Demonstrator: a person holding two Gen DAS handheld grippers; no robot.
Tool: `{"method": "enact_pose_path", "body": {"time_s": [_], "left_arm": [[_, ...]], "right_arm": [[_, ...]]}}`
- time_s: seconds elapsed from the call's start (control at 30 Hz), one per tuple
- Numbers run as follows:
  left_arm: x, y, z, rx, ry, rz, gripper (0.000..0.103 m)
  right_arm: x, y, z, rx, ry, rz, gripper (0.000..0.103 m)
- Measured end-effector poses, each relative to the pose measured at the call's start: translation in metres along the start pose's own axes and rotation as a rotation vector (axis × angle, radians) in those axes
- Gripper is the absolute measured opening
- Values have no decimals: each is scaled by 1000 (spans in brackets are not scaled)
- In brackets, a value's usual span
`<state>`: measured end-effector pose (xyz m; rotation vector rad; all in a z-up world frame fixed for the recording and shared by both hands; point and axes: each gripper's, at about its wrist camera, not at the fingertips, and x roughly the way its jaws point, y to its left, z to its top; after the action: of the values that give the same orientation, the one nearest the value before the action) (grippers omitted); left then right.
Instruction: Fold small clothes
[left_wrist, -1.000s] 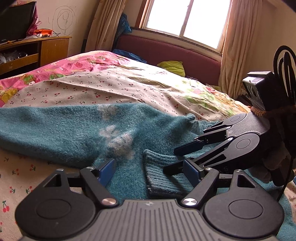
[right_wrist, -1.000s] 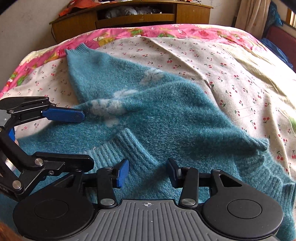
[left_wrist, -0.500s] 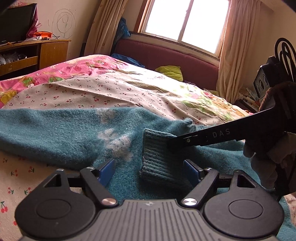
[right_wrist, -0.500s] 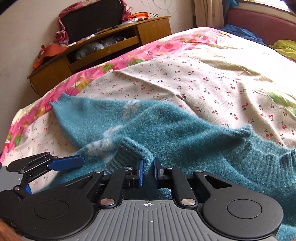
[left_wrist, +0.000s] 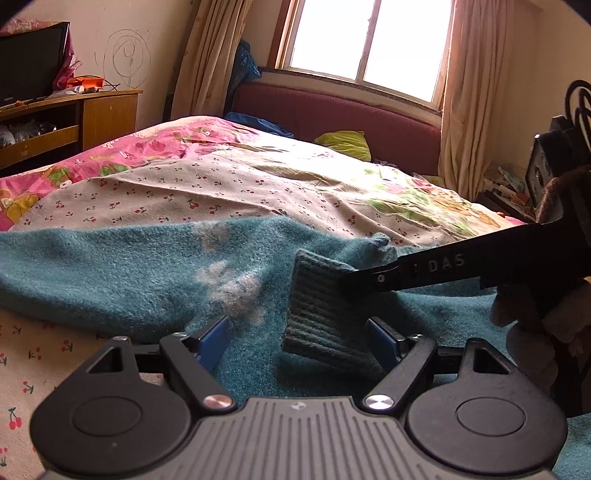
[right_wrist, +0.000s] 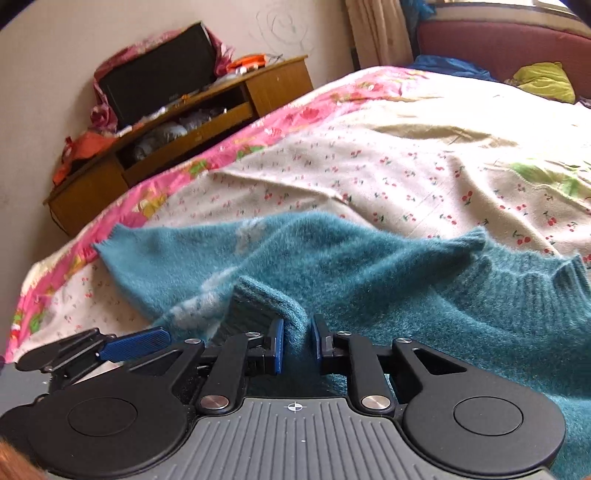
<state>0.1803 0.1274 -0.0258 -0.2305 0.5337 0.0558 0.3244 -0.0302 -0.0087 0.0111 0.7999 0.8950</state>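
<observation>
Right gripper (right_wrist: 297, 349) clamped on the ribbed cuff (right_wrist: 258, 302) of the teal sweater (right_wrist: 369, 266), blue pads pinching a ridge of knit just behind the cuff's edge. From the left wrist view, same cuff (left_wrist: 317, 295) lifted and tilted, held at its far corner by the right gripper (left_wrist: 354, 282), whose black arm crosses in from the right. Left gripper (left_wrist: 299, 338) spread wide, empty, low over the sweater (left_wrist: 110, 273), cuff hanging between its pads without clear contact. Pale fuzzy motifs (left_wrist: 236, 291) just beyond the left pad. Sweater spread across a cherry-print bedsheet (right_wrist: 369, 173), one sleeve stretched toward the pink floral quilt (right_wrist: 258, 140). Farther off: wooden TV cabinet (right_wrist: 177, 147) against the wall, yellow-green pillow (left_wrist: 347, 144) by the maroon headboard (left_wrist: 332, 114), curtained window (left_wrist: 369, 40) behind.
</observation>
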Motion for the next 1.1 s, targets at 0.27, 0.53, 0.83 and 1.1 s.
{"method": "enact_pose_path", "body": {"time_s": [0.27,0.53,0.83,1.1], "left_arm": [[14,-57,35,109,-29,-160,90],[70,-60,12,126,105,-12,90],[68,-47,-6,126,104,12,84],[49,-45,4,72,57,58,84]], "right_arm": [[-106,-61,-19,191,-174,-187,19],[-127,-97,-37,197,-233,-460,19],[-81,-123,-80,369,-155,-495,19],[-92,-114,-85,375,-160,-429,19]]}}
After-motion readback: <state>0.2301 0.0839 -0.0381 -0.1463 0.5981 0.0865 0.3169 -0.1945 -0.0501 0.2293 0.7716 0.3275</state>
